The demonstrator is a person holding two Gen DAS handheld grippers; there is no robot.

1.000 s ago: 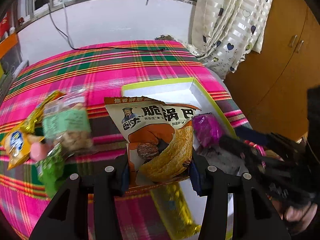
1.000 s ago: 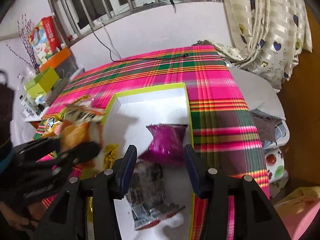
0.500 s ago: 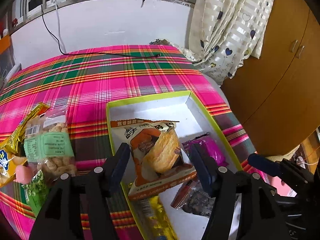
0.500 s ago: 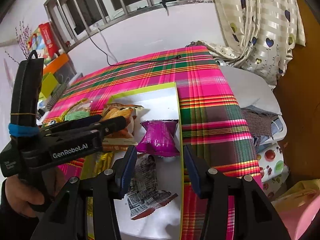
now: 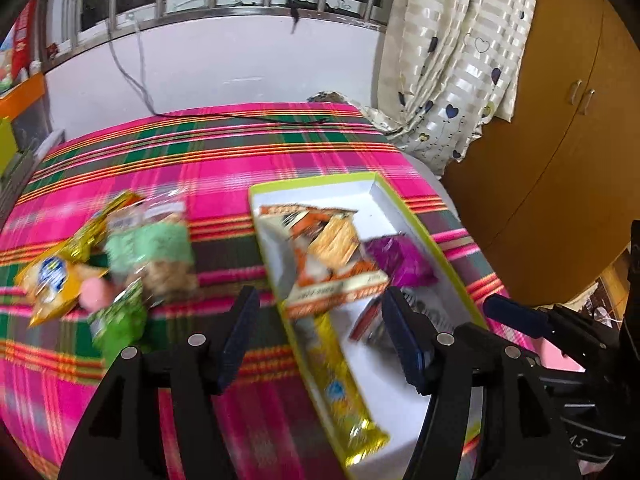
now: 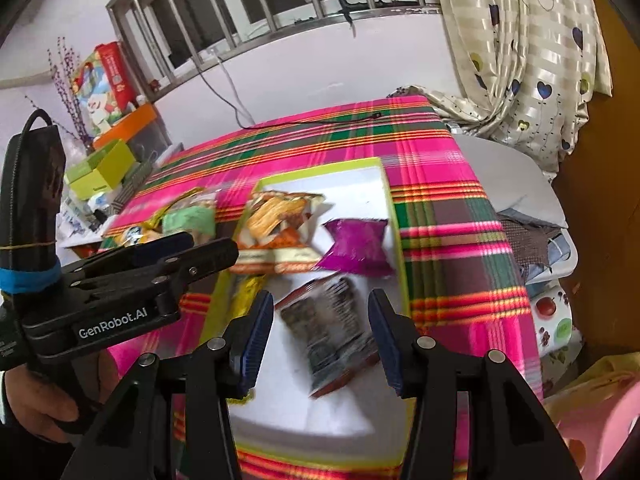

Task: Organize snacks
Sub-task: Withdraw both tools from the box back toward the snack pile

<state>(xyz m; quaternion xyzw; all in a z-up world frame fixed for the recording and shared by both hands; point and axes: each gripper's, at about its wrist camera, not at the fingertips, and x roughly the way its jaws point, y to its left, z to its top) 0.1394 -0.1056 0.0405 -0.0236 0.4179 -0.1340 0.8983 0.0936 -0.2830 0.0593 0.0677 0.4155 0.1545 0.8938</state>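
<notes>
A white box with a lime-green rim (image 5: 408, 216) (image 6: 394, 216) sits on the plaid table. In it lie the orange crisp bag (image 5: 328, 260) (image 6: 276, 232), a purple packet (image 5: 400, 256) (image 6: 356, 244), a dark packet (image 6: 332, 328) and a long yellow bar (image 5: 344, 380). My left gripper (image 5: 324, 336) is open and empty, hovering over the box's near left rim; it also shows in the right wrist view (image 6: 172, 252). My right gripper (image 6: 320, 332) is open and empty above the dark packet.
Loose snacks lie left of the box: a green-labelled bag (image 5: 152, 248), a yellow bag (image 5: 52, 280), a green packet (image 5: 120, 320). A black cable (image 5: 256, 118) runs along the far table edge. A wooden cabinet (image 5: 552, 120) and curtain (image 5: 452, 60) stand to the right.
My left gripper let go of the orange crisp bag, which now lies in the box, and it drew back and opened wide. My right gripper stayed open over the box.
</notes>
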